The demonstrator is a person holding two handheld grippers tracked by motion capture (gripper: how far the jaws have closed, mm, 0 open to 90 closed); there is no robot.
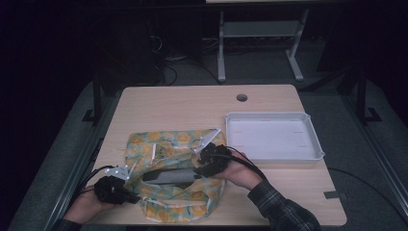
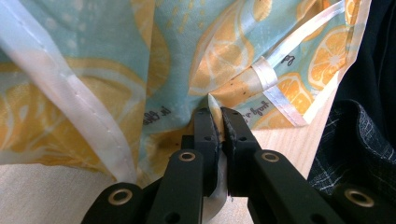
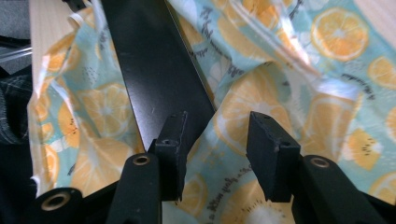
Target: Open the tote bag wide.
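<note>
Two grippers on it: our left gripper (image 2: 219,112) pinches the rim of the lemon-print bag (image 1: 168,144) lying on the table (image 1: 192,103); our right gripper (image 3: 217,133) gapes empty. Thin, slippery, floppy film — we'd grab hems.

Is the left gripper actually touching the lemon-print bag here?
Touching. In the left gripper view the left gripper has its fingers pinched shut on a fold of the bag, with the fabric edge poking up between them.

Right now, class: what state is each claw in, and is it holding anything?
Left claw: shut on the edge of the lemon-print fabric bag.
Right claw: open, holding nothing, above the bag beside a flat black panel.
</note>
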